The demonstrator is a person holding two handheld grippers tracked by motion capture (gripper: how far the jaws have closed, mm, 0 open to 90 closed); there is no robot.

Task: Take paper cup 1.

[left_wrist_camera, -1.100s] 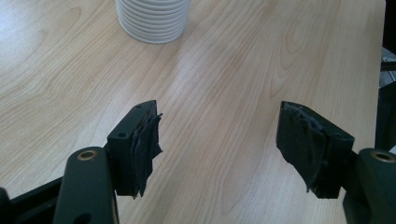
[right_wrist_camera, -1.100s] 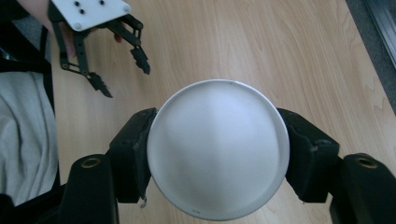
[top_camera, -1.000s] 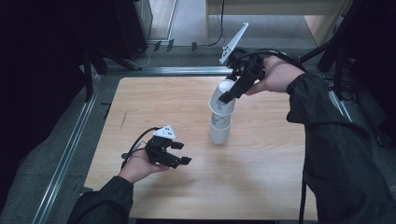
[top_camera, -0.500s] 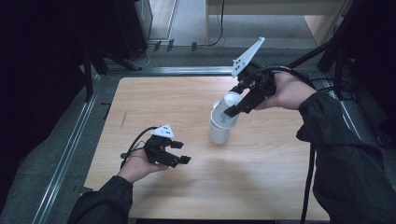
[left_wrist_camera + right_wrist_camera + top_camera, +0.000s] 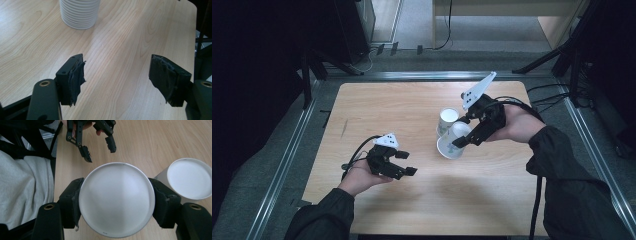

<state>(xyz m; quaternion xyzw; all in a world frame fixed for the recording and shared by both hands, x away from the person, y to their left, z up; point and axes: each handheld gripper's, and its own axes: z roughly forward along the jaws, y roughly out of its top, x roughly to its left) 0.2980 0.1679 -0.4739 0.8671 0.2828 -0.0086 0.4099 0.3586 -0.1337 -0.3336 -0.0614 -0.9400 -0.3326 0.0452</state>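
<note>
You get a well-lit table [image 5: 412, 100] in the high view, with the floor and room around it falling into near black, especially at the left. Soft shadows lie under your hands near the table's front edge. The gripper views are brighter, with pale glare on the wood toward the far left corner. Nearby jaws look slightly soft.

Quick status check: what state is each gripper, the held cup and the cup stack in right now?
right gripper: shut on the paper cup, fingers pressing both sides.
paper cup: lifted off the stack, tilted, mouth toward the table.
cup stack: upside down on the table, upright, apart from the held cup.
left gripper: open, nothing between its fingers, jaws just opening further.
</note>
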